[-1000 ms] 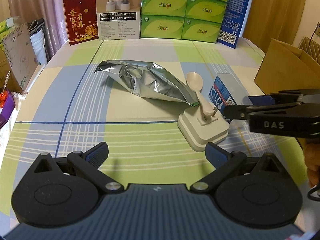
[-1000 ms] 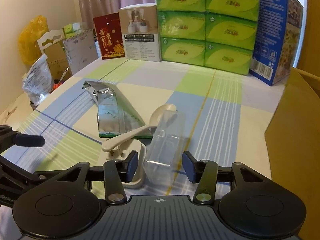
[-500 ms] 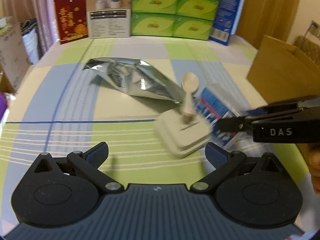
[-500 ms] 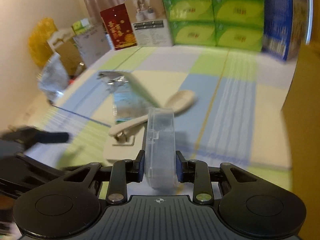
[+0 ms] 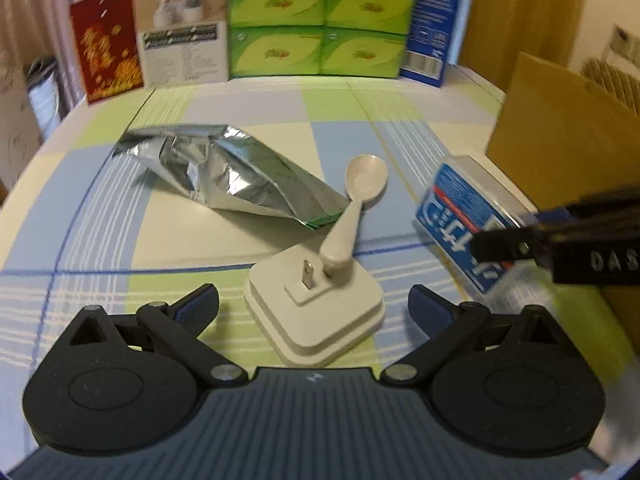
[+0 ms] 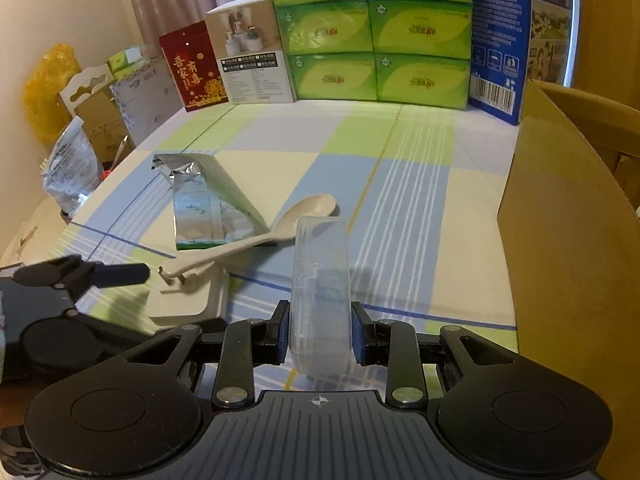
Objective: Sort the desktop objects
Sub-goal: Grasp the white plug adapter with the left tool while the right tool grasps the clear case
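Observation:
A white plug adapter lies on the checked cloth between the fingers of my open left gripper, untouched by either. A beige spoon rests its handle on the adapter, bowl pointing away. Behind it lies a crumpled silver foil bag. My right gripper is shut on a clear plastic box with a blue label, held tilted above the cloth to the right of the adapter. The right wrist view also shows the spoon, foil bag and adapter.
An open cardboard box stands at the table's right edge. Green tissue packs, a blue carton, a white box and a red packet line the back. Bags and cartons sit off the left edge.
My right gripper has shut on the clear box and raised it off the cloth. My left gripper has moved forward, so the adapter now sits between its open fingers.

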### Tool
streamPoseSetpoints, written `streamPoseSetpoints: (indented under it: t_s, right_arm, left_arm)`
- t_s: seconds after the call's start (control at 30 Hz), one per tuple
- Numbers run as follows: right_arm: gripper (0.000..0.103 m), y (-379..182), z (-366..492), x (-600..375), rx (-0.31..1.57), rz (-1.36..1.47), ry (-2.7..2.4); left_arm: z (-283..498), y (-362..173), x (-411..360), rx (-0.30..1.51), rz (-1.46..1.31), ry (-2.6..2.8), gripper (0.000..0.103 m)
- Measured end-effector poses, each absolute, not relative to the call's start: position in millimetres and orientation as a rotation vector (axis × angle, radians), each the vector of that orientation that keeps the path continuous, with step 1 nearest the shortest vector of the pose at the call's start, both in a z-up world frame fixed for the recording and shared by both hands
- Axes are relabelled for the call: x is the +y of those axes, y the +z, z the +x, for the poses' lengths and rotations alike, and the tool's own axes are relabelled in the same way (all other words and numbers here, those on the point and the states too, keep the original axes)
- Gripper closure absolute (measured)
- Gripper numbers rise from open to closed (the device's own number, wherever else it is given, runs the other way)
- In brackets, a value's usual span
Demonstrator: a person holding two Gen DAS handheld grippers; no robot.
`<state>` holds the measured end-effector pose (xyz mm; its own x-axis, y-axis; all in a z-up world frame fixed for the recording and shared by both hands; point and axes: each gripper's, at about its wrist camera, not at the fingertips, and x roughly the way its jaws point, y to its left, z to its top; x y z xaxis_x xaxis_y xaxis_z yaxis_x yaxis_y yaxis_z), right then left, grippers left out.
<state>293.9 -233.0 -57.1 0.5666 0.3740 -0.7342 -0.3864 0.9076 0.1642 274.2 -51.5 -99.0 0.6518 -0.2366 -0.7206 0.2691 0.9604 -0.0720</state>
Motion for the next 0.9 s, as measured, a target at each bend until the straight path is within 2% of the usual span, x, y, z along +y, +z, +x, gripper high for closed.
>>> streamPoseSetpoints:
  t_s: [0.13, 0.23, 0.5, 0.9]
  right_arm:
    - [0.075, -57.1, 295.0, -233.9, 0.858, -0.011, 0.449]
    - [0.075, -57.6, 294.4, -231.4, 0.859, -0.019, 0.454]
    - [0.075, -55.7, 273.9, -229.8, 0.89, -0.041, 0.474]
    - [0.075, -40.7, 192.1, -233.3, 0.91, -0.058, 0.519]
  left_arm:
    - [278.0, -103.2, -50.7, 0.824, 0.0, -0.261, 0.014]
    - [275.5, -100.5, -51.6, 0.819, 0.011, -0.25, 0.028]
    - [248.5, -93.6, -48.9, 0.874, 0.017, -0.276, 0.029]
    - [149.0, -75.7, -46.8, 0.875, 0.141, -0.331, 0.028]
